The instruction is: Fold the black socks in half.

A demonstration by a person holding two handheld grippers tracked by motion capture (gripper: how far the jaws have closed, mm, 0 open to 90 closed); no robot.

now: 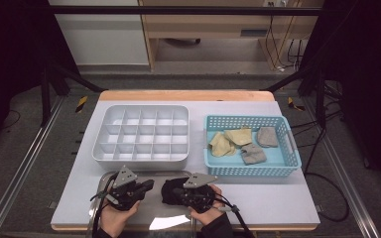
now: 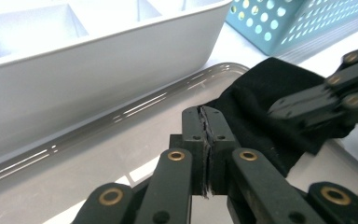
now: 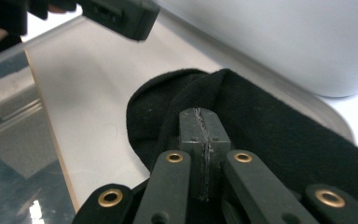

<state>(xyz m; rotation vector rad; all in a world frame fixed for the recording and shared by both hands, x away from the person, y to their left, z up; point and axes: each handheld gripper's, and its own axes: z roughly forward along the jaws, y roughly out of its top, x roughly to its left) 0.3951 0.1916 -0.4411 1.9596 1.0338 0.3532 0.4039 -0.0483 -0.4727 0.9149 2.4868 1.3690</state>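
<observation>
Mid-fold over a clear tray point(image 1: 99, 179) at the table's near edge: black sock point(image 3: 270, 135) lying on it; right gripper point(image 3: 204, 122) pressed tight, jaws meeting, apparently pinching a fold of the sock; left gripper point(image 2: 205, 122) closed with nothing between, just beside the cloth. Ahead, by judgement: fresh grip on the free end, then transfer toward the white divider box point(image 1: 144, 133); blue basket point(image 1: 250, 171) holding more socks.

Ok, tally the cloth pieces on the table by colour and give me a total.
Yellow cloths in the blue basket: 2
Grey cloths in the basket: 2
Black cloth on the clear tray: 1
Total: 5
</observation>
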